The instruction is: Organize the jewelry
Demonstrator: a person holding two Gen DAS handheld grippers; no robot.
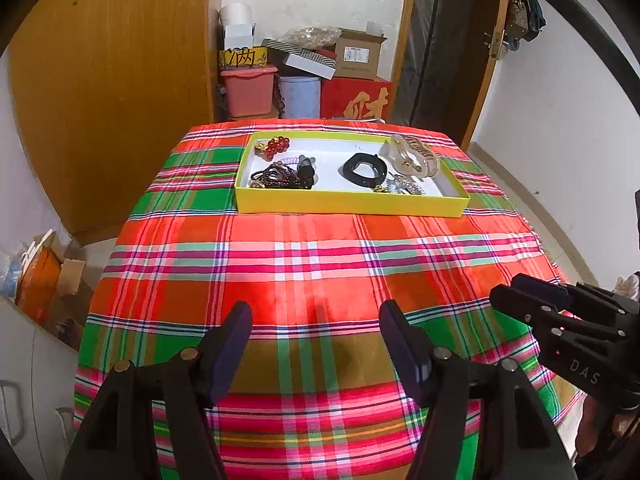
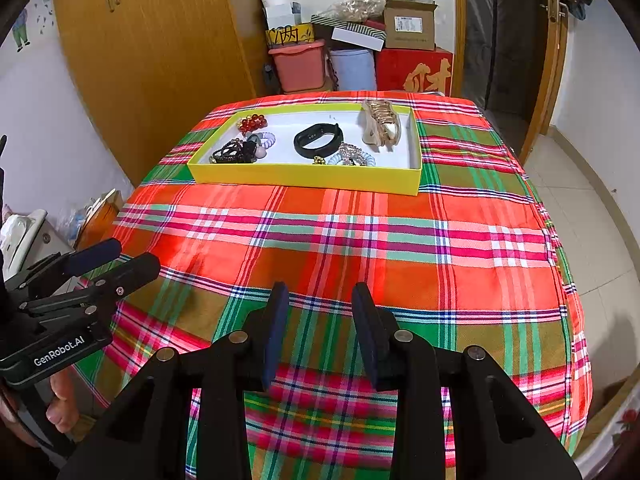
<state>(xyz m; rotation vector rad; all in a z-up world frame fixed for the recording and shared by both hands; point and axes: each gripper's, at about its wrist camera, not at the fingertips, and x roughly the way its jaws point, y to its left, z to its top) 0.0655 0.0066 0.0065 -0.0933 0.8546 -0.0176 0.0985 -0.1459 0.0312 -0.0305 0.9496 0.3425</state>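
Observation:
A yellow tray (image 1: 352,202) (image 2: 304,178) sits at the far side of the plaid-covered table. In it lie a red bead bracelet (image 1: 277,145) (image 2: 253,122), dark bead strands (image 1: 280,176) (image 2: 234,152), a black band (image 1: 365,168) (image 2: 318,140), a gold hair claw (image 1: 414,154) (image 2: 380,124) and a pale beaded piece (image 2: 352,158). My left gripper (image 1: 316,312) is open and empty over the near part of the table. My right gripper (image 2: 320,294) is open and empty, also near; it shows at the right of the left wrist view (image 1: 516,290).
The plaid cloth (image 1: 312,264) (image 2: 360,240) covers the whole table. A wooden wardrobe (image 1: 120,80) stands at the left. Boxes and bins (image 1: 304,68) (image 2: 352,44) are stacked behind the table. A doorway (image 2: 512,40) is at the right.

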